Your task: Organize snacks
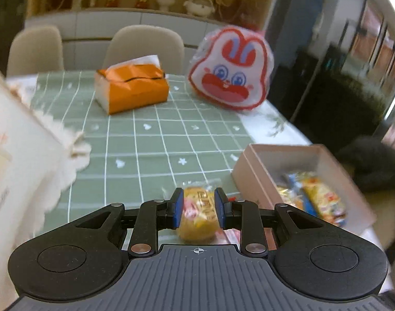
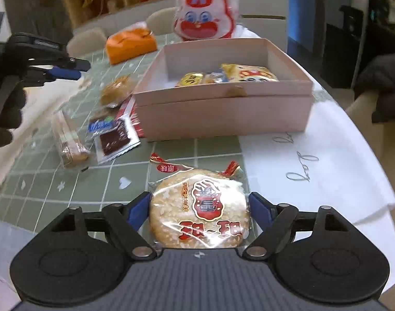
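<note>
The left gripper has its blue rubber pads closed partway on a small yellow snack packet, a soft, rounded pouch in glossy film that bulges out between the fingers and hangs above the green checked tablecloth. In the right wrist view the same gripper shows from the side, its black frame held in a dark-gloved hand over the left part of the table.

The right gripper stands wide, with a round rice cracker between its blue pads. The disc is pale, grainy and sugar-flecked, sealed in clear crinkled plastic with red print. The pads sit against the wrapper's edges on both sides; whether they truly press it cannot be told.

Just beyond the cracker stands the pink cardboard box, rectangular and matte, with shiny yellow and blue packets lying in it. Left of the box, loose snacks lie on the cloth: a brown chocolate sachet, a long clear-wrapped wafer bar, and a crumbly brown cake.

Farther back sit an orange tissue pack, boxy and creased, and a puffy rabbit-face bag in red and white film. A white paper sheet with cursive lettering covers the table's right side.
</note>
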Available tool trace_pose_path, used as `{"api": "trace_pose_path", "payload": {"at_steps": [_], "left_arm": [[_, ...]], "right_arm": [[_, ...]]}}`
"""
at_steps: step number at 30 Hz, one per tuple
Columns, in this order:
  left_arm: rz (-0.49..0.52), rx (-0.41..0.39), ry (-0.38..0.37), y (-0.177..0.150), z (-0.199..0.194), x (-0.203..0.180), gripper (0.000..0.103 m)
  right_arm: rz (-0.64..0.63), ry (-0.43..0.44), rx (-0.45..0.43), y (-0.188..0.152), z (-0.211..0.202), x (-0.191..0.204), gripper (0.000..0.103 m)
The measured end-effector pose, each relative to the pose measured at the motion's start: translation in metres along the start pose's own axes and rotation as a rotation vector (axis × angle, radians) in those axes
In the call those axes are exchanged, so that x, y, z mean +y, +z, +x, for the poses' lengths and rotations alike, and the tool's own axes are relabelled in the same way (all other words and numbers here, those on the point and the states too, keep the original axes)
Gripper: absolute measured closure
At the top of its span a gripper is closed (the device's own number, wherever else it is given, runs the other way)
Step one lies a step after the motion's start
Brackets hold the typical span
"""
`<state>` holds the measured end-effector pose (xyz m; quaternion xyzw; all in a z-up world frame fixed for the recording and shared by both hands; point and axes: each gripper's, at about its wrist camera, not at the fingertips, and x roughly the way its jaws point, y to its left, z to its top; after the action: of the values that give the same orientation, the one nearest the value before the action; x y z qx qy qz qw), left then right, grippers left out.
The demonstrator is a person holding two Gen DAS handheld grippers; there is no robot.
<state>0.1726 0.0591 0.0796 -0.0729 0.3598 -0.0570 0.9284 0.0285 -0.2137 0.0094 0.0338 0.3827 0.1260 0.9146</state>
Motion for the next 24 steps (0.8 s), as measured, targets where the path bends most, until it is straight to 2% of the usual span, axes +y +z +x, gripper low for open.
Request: {"api": "trace_pose_path", "payload": {"at_steps": [3,5,6,8,11,14,18,21,24], "left_arm": [[0.073,0.070,0.061,0.000,0.028,-0.017,0.071],[0.120,0.124,0.121,-0.004,0.045,-0.025,0.070],[0.138,0.123,0.133,-0.006,0.046,-0.028,0.069],[0.177,0.121,0.146,-0.008,0.047,-0.032,0.069],[0.195,0.172,0.122,-0.007,0.049,-0.034,0.062],[0.153,0.194,0.134,-0.001,0.054,-0.027,0.054],[0.112,0.172,0.212,0.000,0.062,-0.016,0.048],[0.043,0.163,0.192,0.003,0.065,-0.006,0.047],[0.023,0.149,0.177,0.003,0.066,-0.001,0.047]], "right_arm": [[0.003,-0.040,-0.042,-0.007,0.002,-0.006,0.018],[0.024,-0.012,-0.069,-0.007,-0.003,-0.010,0.017],[0.031,-0.002,-0.083,-0.008,-0.006,-0.010,0.017],[0.041,0.010,-0.094,-0.009,-0.006,-0.012,0.017],[0.051,0.045,-0.093,-0.009,-0.006,-0.016,0.017],[0.067,0.084,-0.083,-0.010,-0.006,-0.019,0.017],[0.101,0.118,-0.085,-0.010,-0.006,-0.026,0.017],[0.115,0.130,-0.082,-0.010,-0.005,-0.028,0.016],[0.116,0.131,-0.082,-0.010,-0.004,-0.028,0.016]]}}
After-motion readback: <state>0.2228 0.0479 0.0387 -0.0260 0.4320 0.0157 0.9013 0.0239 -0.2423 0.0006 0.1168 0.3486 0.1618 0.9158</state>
